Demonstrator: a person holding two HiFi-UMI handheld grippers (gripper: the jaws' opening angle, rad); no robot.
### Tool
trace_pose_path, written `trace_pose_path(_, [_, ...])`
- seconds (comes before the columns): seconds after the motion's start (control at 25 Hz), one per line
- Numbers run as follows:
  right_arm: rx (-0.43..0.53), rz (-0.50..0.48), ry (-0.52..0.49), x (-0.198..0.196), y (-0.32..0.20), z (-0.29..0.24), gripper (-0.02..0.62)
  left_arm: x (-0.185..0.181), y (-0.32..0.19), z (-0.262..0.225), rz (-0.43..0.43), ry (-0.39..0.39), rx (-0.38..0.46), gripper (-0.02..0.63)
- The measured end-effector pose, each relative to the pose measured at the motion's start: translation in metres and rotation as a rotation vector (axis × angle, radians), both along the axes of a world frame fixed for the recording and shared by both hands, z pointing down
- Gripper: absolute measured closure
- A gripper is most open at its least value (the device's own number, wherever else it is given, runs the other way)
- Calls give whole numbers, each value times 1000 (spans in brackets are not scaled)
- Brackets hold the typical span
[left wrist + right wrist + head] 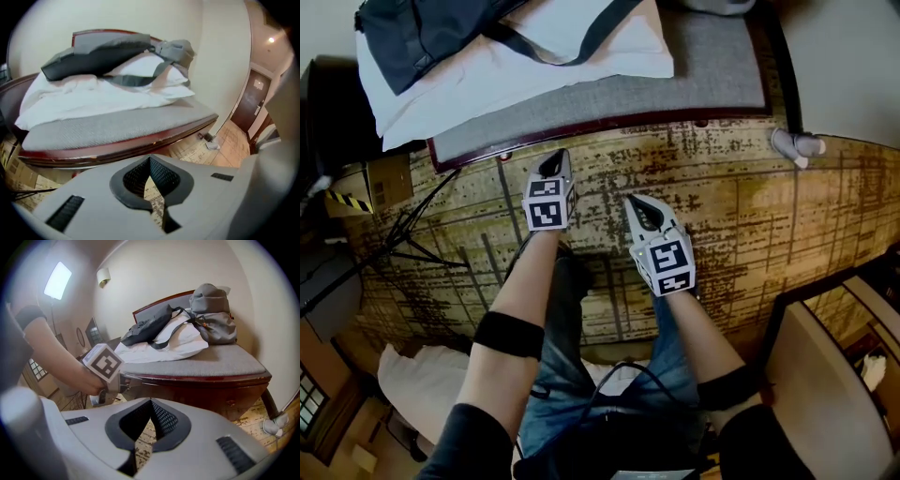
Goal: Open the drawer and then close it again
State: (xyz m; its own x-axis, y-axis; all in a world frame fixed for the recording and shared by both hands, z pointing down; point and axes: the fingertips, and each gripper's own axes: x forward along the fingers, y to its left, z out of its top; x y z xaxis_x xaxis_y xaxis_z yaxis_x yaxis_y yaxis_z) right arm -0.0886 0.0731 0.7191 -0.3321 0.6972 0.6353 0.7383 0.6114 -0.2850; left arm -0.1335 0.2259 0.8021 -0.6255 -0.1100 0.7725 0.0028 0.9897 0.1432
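Note:
A dark red wooden bench with a grey padded top stands ahead of me. On its front, a drawer face with a small knob lies flush and closed. In the head view only the bench's red edge shows, and the drawer face is hidden under it. My left gripper hovers just short of that edge, jaws shut and empty. My right gripper hangs a little further back over the floor, also shut on nothing. Neither touches the bench.
A white pillow, a dark bag and a grey backpack lie on the bench top. A white slipper sits on the patterned floor at the right. A cardboard box and tripod legs stand left, pale furniture at lower right.

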Motion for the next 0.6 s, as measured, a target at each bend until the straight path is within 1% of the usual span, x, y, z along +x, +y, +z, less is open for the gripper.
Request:
trace_pose_path(0.16, [-3,-12,-29,-6,-4,-73,591,20,-5,-101,21,-69,29,605])
trace_pose_path(0.24, [-1,-23,-58,-14,-8,-114,591,24,-4,-158,23,-112,30,605])
trace_pose_path(0.44, [-7,-47,-142,-34,-13,-212,591,23,5,-295,20,-252,16,605])
trace_pose_path(0.52, [-6,-57,-173,-36,-18,-247,591,29,7,-336,8,-287,11,605])
trace_pose_path(0.6, [-2,-51,-200,-42,-26,-276,591,35,6,-366,-3,-307,14,605])
